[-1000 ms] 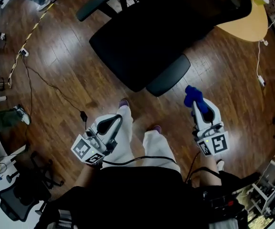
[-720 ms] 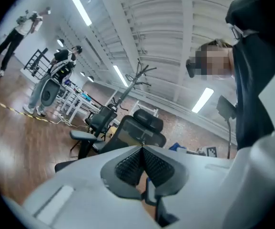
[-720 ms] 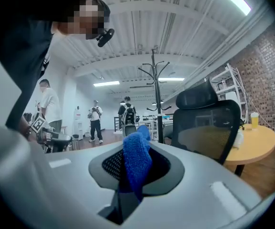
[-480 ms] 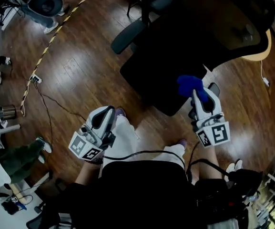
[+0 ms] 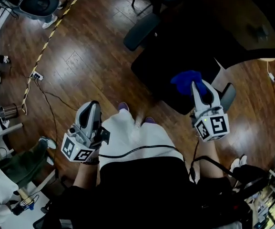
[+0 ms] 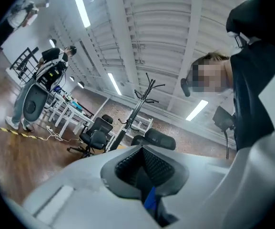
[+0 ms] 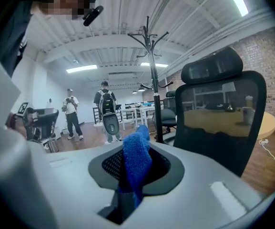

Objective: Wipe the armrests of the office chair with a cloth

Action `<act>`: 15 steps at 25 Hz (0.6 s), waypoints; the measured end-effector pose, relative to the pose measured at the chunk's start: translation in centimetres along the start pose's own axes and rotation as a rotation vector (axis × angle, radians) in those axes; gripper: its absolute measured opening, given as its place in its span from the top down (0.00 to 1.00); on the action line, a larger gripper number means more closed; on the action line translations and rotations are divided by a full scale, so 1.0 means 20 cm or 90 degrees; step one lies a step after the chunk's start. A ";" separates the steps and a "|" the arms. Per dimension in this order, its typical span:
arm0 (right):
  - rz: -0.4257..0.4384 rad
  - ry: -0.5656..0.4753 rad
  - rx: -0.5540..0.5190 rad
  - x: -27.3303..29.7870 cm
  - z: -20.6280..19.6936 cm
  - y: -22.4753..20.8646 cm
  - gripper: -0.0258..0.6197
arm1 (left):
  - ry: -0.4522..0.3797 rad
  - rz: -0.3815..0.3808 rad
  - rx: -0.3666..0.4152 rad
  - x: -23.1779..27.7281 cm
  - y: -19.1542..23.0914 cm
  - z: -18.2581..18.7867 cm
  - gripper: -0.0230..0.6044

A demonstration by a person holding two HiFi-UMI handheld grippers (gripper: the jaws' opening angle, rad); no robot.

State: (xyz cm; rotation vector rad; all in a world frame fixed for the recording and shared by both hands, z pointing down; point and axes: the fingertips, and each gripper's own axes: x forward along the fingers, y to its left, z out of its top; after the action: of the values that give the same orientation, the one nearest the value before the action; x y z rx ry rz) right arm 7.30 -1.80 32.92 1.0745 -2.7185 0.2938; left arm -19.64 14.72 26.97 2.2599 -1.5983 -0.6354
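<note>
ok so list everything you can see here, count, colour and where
chair: 1, black, ahead and to the right
armrests: 2, grey, one each side of the seat
cloth: 1, blue, in the right gripper's jaws, over the seat's near edge
floor: brown wood
tape: 1 strip, yellow-black, on the floor, far left
cable: 1, black, on the floor, left
coat stand: 1, black, background
bystanders: 2, background
left gripper: white, jaws together, beside the left leg
right gripper: white, shut on the cloth
legs: 2, white trousers, between the grippers
</note>
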 end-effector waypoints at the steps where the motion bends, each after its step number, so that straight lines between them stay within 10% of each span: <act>1: 0.002 -0.002 -0.010 0.06 -0.08 0.00 0.86 | -0.002 -0.006 0.002 0.01 0.05 -0.07 0.95; 7: -0.003 -0.109 -0.041 0.65 -0.56 -0.08 0.86 | 0.048 -0.094 0.157 0.11 0.49 -0.64 0.95; 15: 0.053 -0.214 -0.186 1.27 -0.88 -0.11 0.86 | 0.077 -0.258 0.225 0.27 0.78 -1.67 0.96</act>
State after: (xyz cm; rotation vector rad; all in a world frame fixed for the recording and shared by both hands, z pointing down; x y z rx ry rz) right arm -7.30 -15.39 56.67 1.0046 -2.9752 -0.2923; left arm -13.51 4.00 62.13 2.8587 -1.2837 -0.3120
